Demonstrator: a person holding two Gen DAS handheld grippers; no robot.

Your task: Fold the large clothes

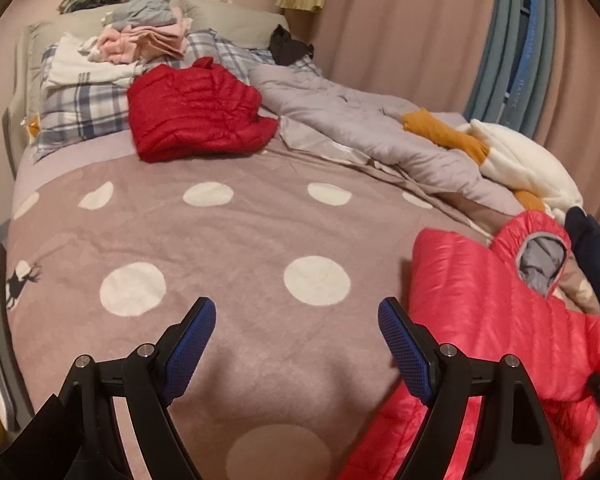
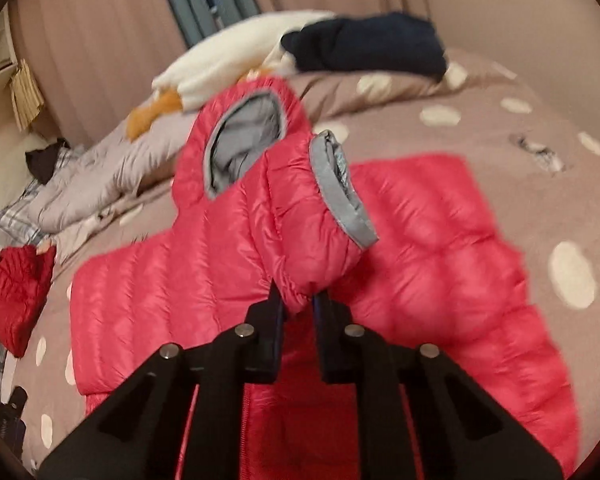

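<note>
From the left wrist camera, the left gripper (image 1: 296, 316) hangs over the spotted blanket (image 1: 228, 240) with its blue-padded fingers (image 1: 190, 344) spread wide and nothing between them. The pink down jacket (image 1: 480, 320) lies to its right, toward the bed's right edge, its hood (image 1: 540, 256) pointing away toward the heaped grey duvet (image 1: 360, 128). The right-hand finger sits just beside the jacket's near edge, though contact cannot be made out. A darker red jacket (image 1: 196, 112), already bundled, rests well away near the head of the bed, beside a stack of folded clothes (image 1: 140, 40).

From the right wrist camera, the right gripper (image 2: 298, 300) is pressed together on a puffy gathered fold of the pink down jacket (image 2: 440, 248), seemingly a sleeve, its grey-trimmed cuff (image 2: 340, 192) lifted above the body. The view is motion-blurred. The jacket lies spread flat on the blanket (image 2: 520, 128), long axis running straight away from the gripper, hood (image 2: 244, 140) at the far end near a white garment (image 2: 228, 64) and a navy one (image 2: 364, 48).

By my reading, the sleeve is to be laid across the body toward the jacket's left side. The right gripper is already on it; the left is nearer the jacket's left edge and free to pin or take it.
</note>
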